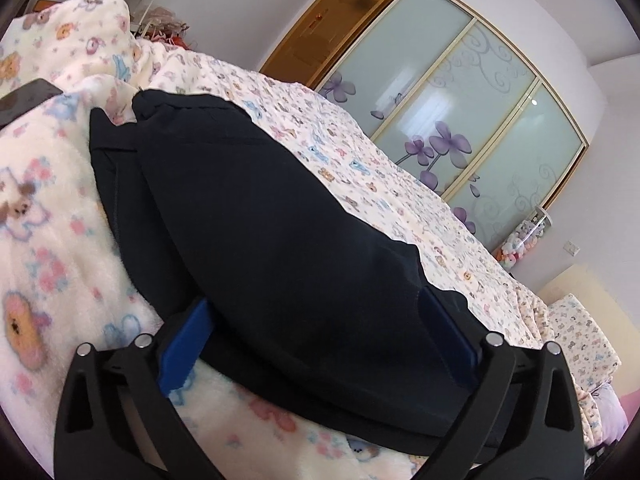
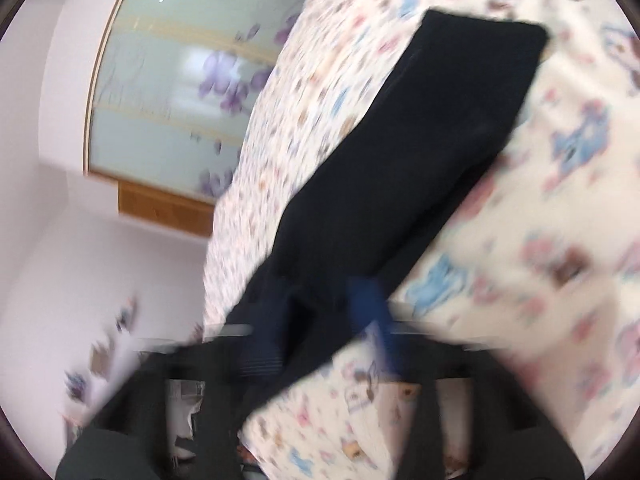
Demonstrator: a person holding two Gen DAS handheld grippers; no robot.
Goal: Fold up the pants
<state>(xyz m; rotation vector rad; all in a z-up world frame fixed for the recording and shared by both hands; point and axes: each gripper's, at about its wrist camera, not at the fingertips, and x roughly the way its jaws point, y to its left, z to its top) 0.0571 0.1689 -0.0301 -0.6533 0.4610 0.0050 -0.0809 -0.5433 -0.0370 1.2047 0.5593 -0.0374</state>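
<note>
Left hand-held gripper (image 1: pixel 316 344) spread wide around the dark pants (image 1: pixel 256 208) on the bed (image 1: pixel 400 168); right hand-held gripper (image 2: pixel 324 320) (badly blurred) apparently pinches fabric, probably for folding over.

**A home bedroom**

A bed (image 1: pixel 400 184) spread with a cartoon-bear blanket fills the middle of the left wrist view. At upper right stands a wardrobe (image 1: pixel 472 120) with frosted sliding doors printed with purple flowers, beside a wooden door (image 1: pixel 320 36). Pastel plush toys (image 1: pixel 520 240) sit at the right.
</note>
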